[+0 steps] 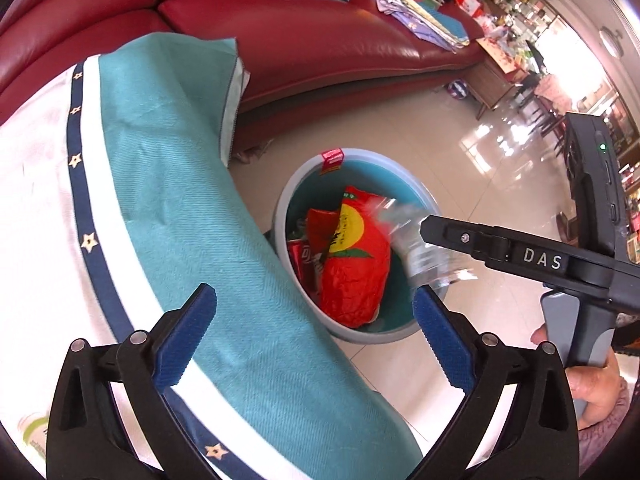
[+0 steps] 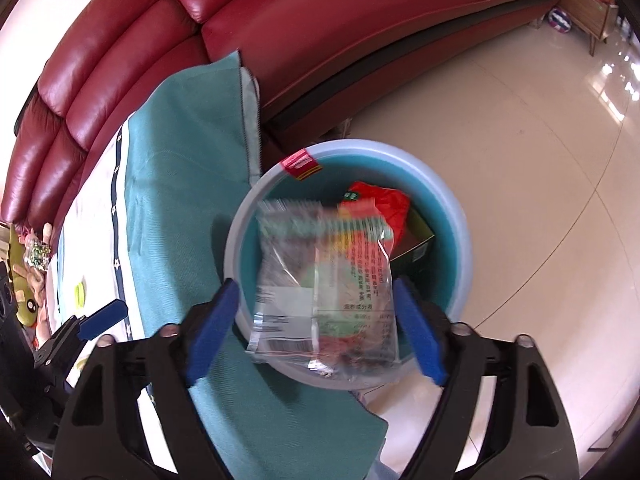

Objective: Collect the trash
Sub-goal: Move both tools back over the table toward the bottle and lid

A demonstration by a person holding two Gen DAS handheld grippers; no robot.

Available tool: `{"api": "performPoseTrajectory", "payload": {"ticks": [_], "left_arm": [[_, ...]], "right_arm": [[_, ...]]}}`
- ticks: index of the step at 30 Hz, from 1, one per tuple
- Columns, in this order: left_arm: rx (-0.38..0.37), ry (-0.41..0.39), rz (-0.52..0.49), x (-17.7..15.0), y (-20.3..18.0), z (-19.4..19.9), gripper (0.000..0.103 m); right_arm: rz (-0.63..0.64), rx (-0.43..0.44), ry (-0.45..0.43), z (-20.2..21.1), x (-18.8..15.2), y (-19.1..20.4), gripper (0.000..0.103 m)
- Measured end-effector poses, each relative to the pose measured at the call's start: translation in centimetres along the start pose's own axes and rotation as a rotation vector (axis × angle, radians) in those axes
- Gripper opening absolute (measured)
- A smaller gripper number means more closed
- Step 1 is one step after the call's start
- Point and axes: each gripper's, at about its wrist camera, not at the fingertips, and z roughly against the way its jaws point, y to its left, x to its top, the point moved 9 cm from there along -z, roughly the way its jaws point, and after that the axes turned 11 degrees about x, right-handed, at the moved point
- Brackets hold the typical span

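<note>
Round bin (image 2: 460, 216), grey rim w/ teal inside, sits on the tiled floor (image 2: 520, 152) just beside the cloth-covered desk (image 1: 180, 184) and close in front of the red leather sofa (image 2: 320, 20). In the bin: a big red-and-yellow snack bag (image 1: 352, 264) on top, a red wrapper (image 1: 300, 256) under it on the desk side, a dark box (image 2: 416, 240) at the far-right wall; a small red label (image 2: 300, 164) is stuck over the far rim. A clear plastic wrapper (image 2: 320, 280), blurred, is over the bin's near rim between the right gripper (image 2: 320, 328) fingers; those blue pads are spread wide, not touching it. From the left wrist view the same wrapper shows as a blur at the bin's right rim, below the right tool's black fingertip. Left gripper (image 1: 316, 340) is spread wide too, nothing between the fingers, hovering over the desk edge w/ one pad above the teal cloth and the other above the bin rim. Desk edge overlaps the bin's left side in both views; open floor lies right of and beyond the bin. A hand (image 1: 592, 384) grips the right tool's handle.
</note>
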Motion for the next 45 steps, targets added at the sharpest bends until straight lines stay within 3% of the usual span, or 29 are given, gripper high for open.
{"api": "performPoseTrajectory", "payload": {"ticks": [11, 29, 45], "left_arm": [[-0.011, 0.007, 0.022, -2.2, 1.5, 2.1, 0.099], [0.018, -0.051, 0.081, -6.8, 4.5, 7.7, 0.099], [0.113, -0.040, 0.222, -12.2, 11.0, 10.0, 0.099]], "right_arm": [[-0.007, -0.062, 0.016, 1.3, -2.2, 1.0, 0.085], [0.065, -0.042, 0.017, 4.2, -6.8, 6.4, 0.088], [0.175, -0.020, 0.079, 2.1, -11.0, 11.0, 0.088]]}}
